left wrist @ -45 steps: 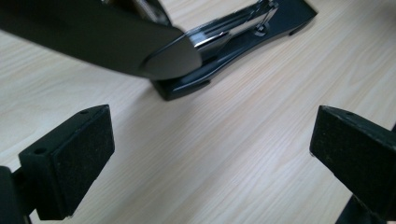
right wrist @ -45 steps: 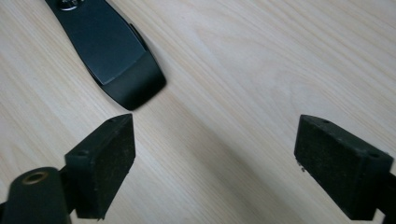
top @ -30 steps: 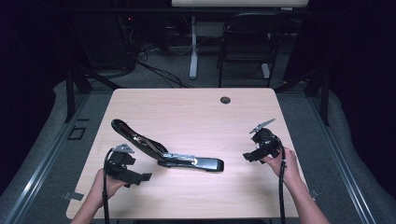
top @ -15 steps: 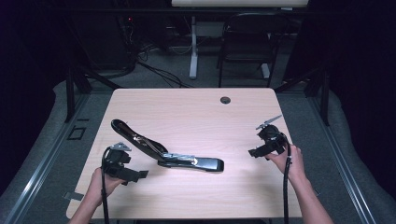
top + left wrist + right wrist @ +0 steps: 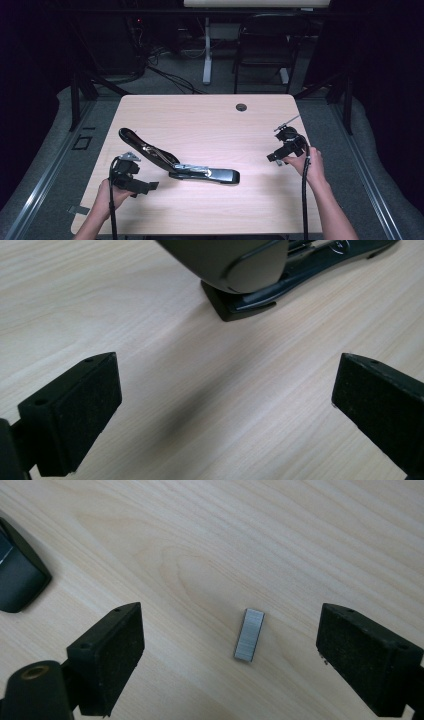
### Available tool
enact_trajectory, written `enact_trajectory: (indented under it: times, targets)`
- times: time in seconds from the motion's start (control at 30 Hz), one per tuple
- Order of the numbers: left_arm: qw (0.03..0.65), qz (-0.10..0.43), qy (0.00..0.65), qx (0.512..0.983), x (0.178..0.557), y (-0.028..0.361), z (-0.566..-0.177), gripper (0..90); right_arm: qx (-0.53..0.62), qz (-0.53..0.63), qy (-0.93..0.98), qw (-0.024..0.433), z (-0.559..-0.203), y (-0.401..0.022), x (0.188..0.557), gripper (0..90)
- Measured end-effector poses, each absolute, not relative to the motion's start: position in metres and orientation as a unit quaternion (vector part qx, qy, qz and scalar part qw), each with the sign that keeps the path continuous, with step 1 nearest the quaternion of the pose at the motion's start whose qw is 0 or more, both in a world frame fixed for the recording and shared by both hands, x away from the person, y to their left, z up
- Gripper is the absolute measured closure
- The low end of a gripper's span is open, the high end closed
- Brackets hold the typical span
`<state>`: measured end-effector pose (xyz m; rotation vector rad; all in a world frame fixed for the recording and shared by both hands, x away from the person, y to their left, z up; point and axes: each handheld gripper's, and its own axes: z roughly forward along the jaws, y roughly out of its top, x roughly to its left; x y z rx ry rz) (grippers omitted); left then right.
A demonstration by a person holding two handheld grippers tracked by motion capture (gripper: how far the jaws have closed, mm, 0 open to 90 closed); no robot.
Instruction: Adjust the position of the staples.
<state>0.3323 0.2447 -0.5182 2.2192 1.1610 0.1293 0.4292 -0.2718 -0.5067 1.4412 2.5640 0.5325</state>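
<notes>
A black stapler (image 5: 200, 172) lies swung open on the wooden table (image 5: 200, 120), its base flat and its top arm (image 5: 142, 146) raised toward the left. My left gripper (image 5: 145, 186) is just in front of that raised arm, open, with bare wood between its pads. In the left gripper view (image 5: 230, 390) the stapler's rounded end (image 5: 240, 265) lies ahead of the jaws. My right gripper (image 5: 277, 156) hovers near the table's right side, open. A small silver strip of staples (image 5: 249, 634) lies flat on the wood between its pads (image 5: 112, 650), untouched.
A round cable hole (image 5: 241, 107) sits near the table's far edge. The stapler's dark end (image 5: 17, 580) shows at the left of the right gripper view. Beyond the table stand a chair (image 5: 265, 45) and a desk leg (image 5: 206, 50) on a dark floor with cables.
My right gripper has shifted a little to the right and away from the stapler. The left gripper and the stapler have stayed put.
</notes>
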Motion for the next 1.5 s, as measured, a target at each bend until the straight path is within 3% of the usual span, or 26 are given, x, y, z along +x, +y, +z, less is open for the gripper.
enact_trajectory:
  times: [0.17, 0.33, 0.37, 0.73, 1.5]
  targets:
    - [0.311, 0.051, 0.444, 0.839, 0.333, 0.246, -0.518, 0.0, 0.483, 0.159, 0.858, 0.074, -0.512, -0.273, 0.438, 17.6]
    - [0.306, 0.054, 0.442, 0.841, 0.334, 0.245, -0.519, 0.0, 0.493, 0.151, 0.853, 0.077, -0.516, -0.274, 0.442, 32.2]
    - [0.306, 0.054, 0.441, 0.842, 0.334, 0.245, -0.519, 0.0, 0.496, 0.149, 0.852, 0.078, -0.518, -0.273, 0.443, 38.9]
    - [0.305, 0.048, 0.439, 0.844, 0.335, 0.245, -0.519, 0.0, 0.503, 0.105, 0.855, 0.077, -0.528, -0.267, 0.446, 62.8]
    - [0.3, 0.048, 0.436, 0.847, 0.335, 0.245, -0.52, 0.0, 0.52, 0.111, 0.845, 0.064, -0.542, -0.27, 0.447, 77.8]
